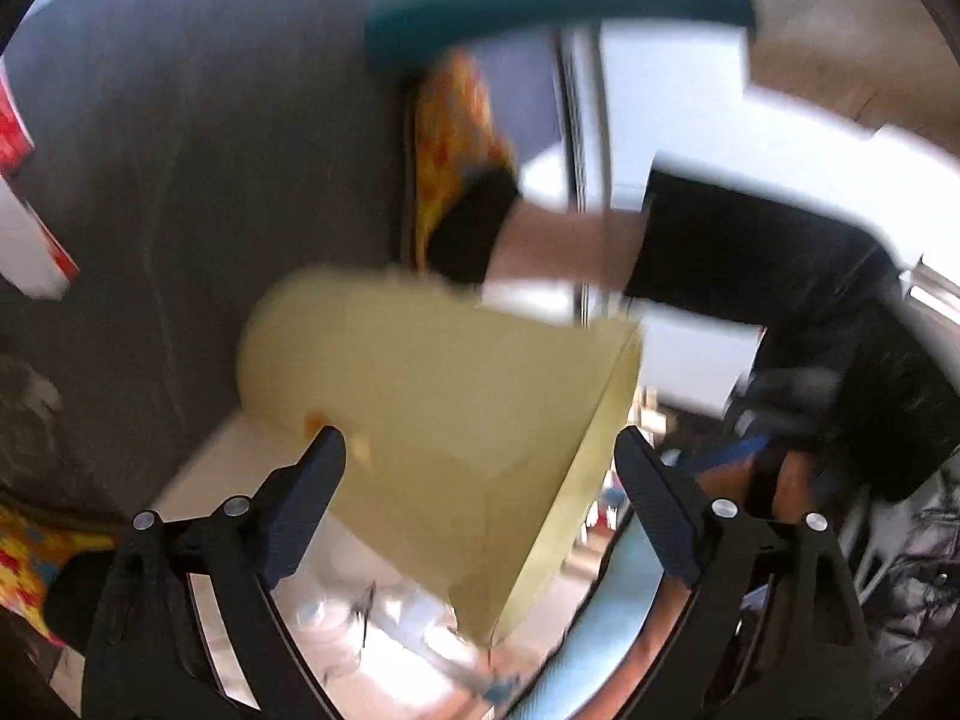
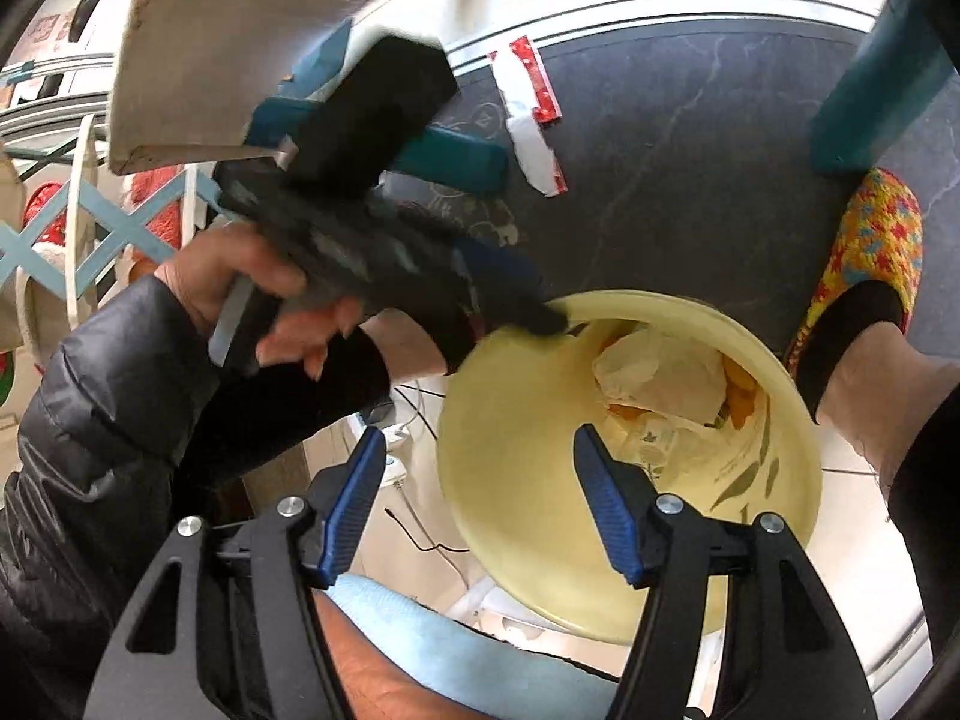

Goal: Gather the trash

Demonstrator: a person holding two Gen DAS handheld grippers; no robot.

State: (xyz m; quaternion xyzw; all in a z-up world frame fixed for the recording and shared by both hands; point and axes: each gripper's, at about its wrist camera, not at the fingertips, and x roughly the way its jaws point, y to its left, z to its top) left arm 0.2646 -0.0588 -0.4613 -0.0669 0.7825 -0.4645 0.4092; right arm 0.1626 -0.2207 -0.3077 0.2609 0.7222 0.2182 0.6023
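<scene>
Bin mouth was open under the right gripper, whose jaws were spread with nothing between them, but crumpled paper already filled the bottom. The left gripper crowded the near-left rim, and the slippered foot with its leg sat just beside the right rim. In the left wrist view the bin wall filled the gap between the spread fingers; teal table legs and tabletop boxed in the dark floor beyond.
</scene>
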